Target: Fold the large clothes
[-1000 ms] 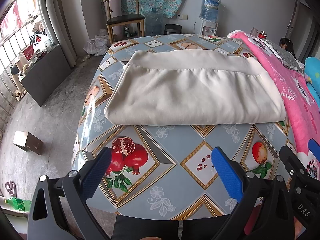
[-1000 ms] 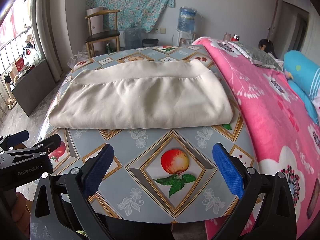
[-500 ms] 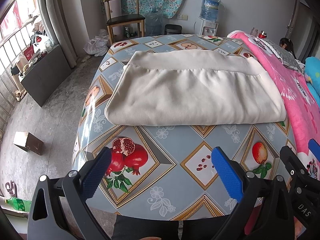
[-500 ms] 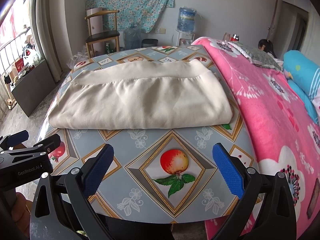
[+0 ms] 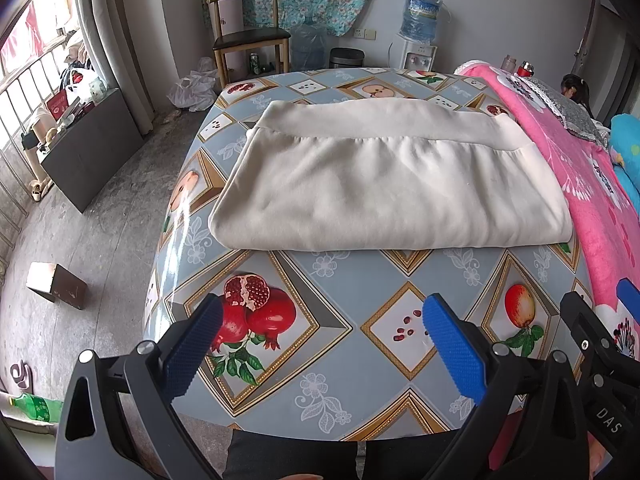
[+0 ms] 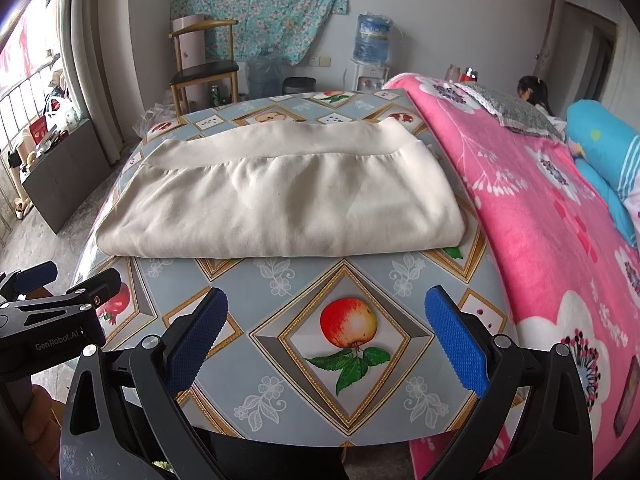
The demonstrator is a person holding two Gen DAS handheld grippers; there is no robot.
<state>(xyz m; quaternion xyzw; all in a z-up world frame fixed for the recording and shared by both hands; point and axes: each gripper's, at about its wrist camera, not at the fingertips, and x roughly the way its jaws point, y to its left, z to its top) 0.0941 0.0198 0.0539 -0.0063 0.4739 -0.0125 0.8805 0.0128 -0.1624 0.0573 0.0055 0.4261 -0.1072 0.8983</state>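
Two hand-held grippers of mine, left (image 5: 320,348) and right (image 6: 326,338), both spread wide and grasping nothing, hovering near the surface (image 5: 352,288) edge, folded cream garment (image 5: 384,184) lying mid-surface beyond them

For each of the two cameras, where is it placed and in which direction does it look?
Left wrist: on the left gripper, facing the cream garment on the fruit-print table; own open fingers show.
Right wrist: on the right gripper, facing likewise, beside the pink blanket; own open fingers show.
Shared: garment, table, chair.
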